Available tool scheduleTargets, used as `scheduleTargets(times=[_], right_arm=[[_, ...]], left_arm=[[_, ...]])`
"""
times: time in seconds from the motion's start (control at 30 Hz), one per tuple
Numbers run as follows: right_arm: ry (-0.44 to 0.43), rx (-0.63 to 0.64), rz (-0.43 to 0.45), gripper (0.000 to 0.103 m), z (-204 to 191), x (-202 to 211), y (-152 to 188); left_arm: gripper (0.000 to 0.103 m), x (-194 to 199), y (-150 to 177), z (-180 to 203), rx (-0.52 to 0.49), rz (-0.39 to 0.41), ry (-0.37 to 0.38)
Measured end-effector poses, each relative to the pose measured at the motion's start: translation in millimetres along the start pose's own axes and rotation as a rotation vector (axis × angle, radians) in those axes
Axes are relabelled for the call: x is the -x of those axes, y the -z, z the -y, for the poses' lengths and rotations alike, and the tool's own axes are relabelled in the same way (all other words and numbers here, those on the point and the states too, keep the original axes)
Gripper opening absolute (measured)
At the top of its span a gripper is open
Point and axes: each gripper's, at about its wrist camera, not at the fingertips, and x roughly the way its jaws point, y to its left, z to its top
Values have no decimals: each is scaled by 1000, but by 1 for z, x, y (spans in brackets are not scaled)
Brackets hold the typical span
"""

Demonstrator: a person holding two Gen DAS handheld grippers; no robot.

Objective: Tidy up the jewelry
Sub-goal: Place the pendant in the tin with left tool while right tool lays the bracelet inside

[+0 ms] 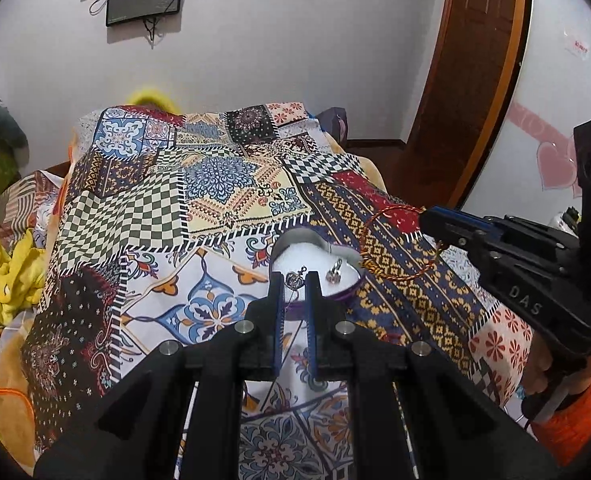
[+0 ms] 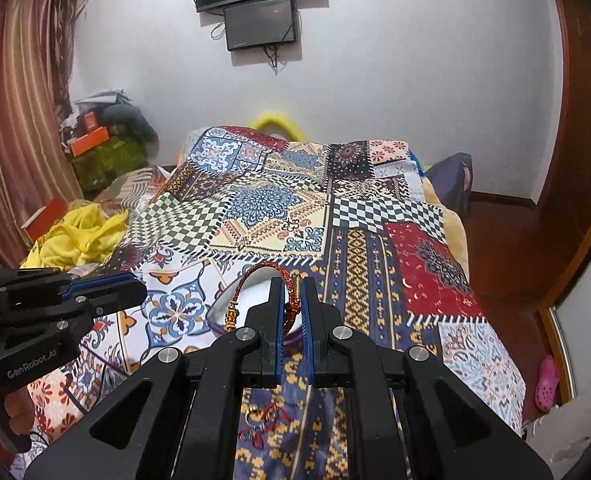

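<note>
Far left, yellow cloth (image 1: 3,276) heaped beside the bed; patchwork cover (image 1: 163,216) spread over the bed itself

Left tongs (image 1: 295,280) low over the cover, tips at the near rim of a heart-shaped box (image 1: 307,242) with white lining. Narrow gap between the blue pads; crown-shaped silver charm (image 1: 294,279) right at the tips, thin stem or chain running down between them. Appear clamped on it, though actual contact not clear. Second small silver piece (image 1: 334,275) lying on the white lining just to the right

Right of the box, red braided bracelet (image 1: 391,240) hanging as an open loop above the cover, gold knot at its lower end close to the box rim

Right tongs (image 1: 427,216) reaching in from the right edge, nearly together, pinching the bracelet cord. Right wrist view: cord (image 2: 291,300) gripped between the pads, loop arching up and left over the pale box (image 2: 231,308), gold beads dangling

Near bottom of that view, small cluster of red-and-gold trinkets (image 2: 263,420) on the cover under the tongs
</note>
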Motion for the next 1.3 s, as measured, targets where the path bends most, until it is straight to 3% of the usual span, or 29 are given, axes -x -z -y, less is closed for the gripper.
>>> scheduleTargets(times=[0.4, 1.1, 1.3], right_arm=[[-56, 17, -64, 7, -5, -41, -6], [-125, 73, -246, 8, 3, -84, 3], [-110, 78, -219, 18, 7, -75, 0]], left_arm=[[8, -18, -11, -9, 12, 1, -17], [8, -87, -17, -13, 38, -142, 51], [8, -96, -17, -5, 6, -159, 54]])
